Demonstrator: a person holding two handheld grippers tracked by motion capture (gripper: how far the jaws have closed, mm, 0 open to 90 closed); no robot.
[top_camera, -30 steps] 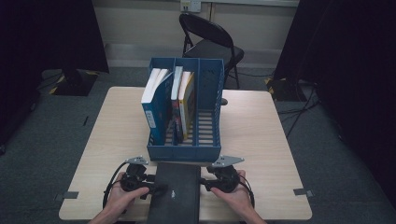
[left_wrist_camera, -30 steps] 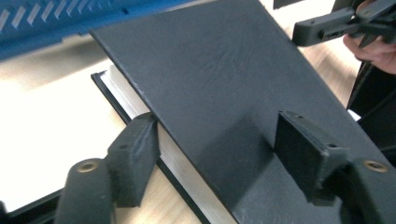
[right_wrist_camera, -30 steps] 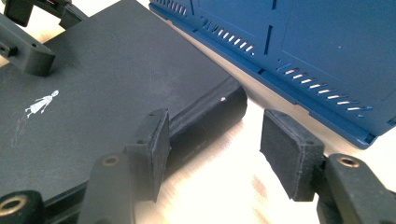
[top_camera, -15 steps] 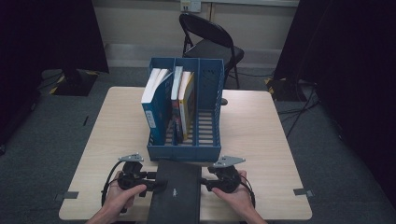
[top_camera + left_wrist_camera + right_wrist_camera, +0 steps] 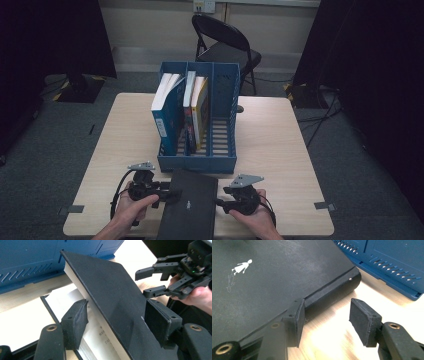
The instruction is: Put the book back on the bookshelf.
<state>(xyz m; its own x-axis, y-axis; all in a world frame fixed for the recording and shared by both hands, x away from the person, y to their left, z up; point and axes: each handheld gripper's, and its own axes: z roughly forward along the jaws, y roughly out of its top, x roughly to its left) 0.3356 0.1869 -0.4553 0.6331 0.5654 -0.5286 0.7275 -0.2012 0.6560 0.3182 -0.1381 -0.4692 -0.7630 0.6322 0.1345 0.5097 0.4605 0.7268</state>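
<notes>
A black hardcover book [image 5: 192,205] lies near the table's front edge, just before the blue file rack [image 5: 197,162]. My left gripper [image 5: 170,192] is at its left side. In the left gripper view the book [image 5: 107,282] is tilted up off its flat lower cover, and the left gripper [image 5: 117,320] is shut on it, one pad under the pages and one on the cover. My right gripper [image 5: 220,202] is at the book's right side. The right gripper [image 5: 327,320] is open and its jaws have just been closing a little. One pad rests against the book's spine [image 5: 332,291], the other stands over bare table.
The rack holds upright books [image 5: 167,107] in its left slots; its right slot [image 5: 222,135] has none. A black folding chair [image 5: 225,45] stands behind the wooden table [image 5: 280,150]. My right gripper [image 5: 141,283] also shows in the left gripper view.
The left gripper has shifted slightly to the left at the book's edge. The book and the right hand stay where they were.
</notes>
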